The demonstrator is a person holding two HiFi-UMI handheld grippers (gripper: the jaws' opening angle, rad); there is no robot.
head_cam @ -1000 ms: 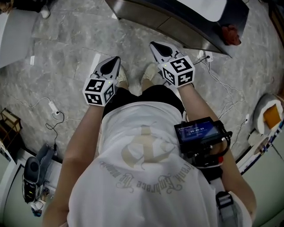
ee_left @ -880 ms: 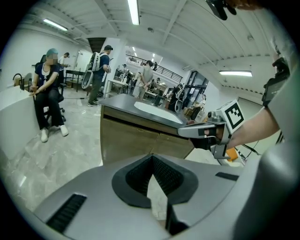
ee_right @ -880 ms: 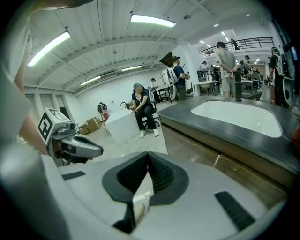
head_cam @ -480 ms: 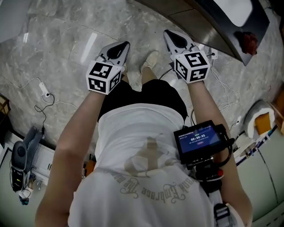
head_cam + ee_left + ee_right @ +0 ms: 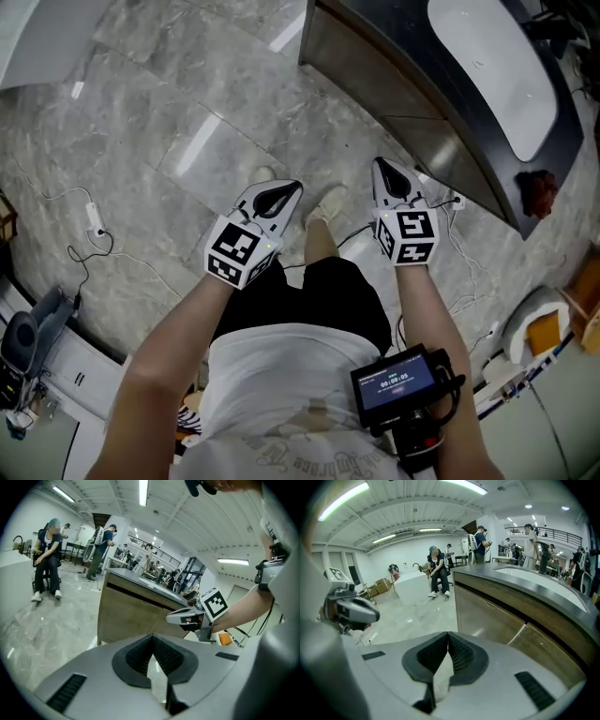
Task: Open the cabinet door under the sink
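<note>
Both claws closed, nothing in either. L claw (image 5: 293, 188) has its ribbed black pads pressed together at the tips, same in its own view (image 5: 152, 638). R claw (image 5: 382, 170) likewise, pads meeting at the front (image 5: 448, 635). Both point fwd and down over the grey marble-look floor (image 5: 187, 122), my feet just under them, and they're level w/ each other, apart.

Brown wood-look cabinet door (image 5: 487, 616) sits ahead of the R claw and a bit to its right, under the dark curved countertop (image 5: 520, 581). It's flush w/ the next panel, a thin seam between them, so it's shut. R claw is near it but not touching. From above, the cabinet front (image 5: 375, 70) runs diagonally past the R claw's right side, w/ the white oval sink basin (image 5: 492, 66) beyond it.

From the L claw, the same cabinet (image 5: 126, 616) is straight ahead, and the R claw (image 5: 187, 617) hangs to the right, in front of its far end.

White cables (image 5: 89, 225) trail on the floor to the L claw's left.
</note>
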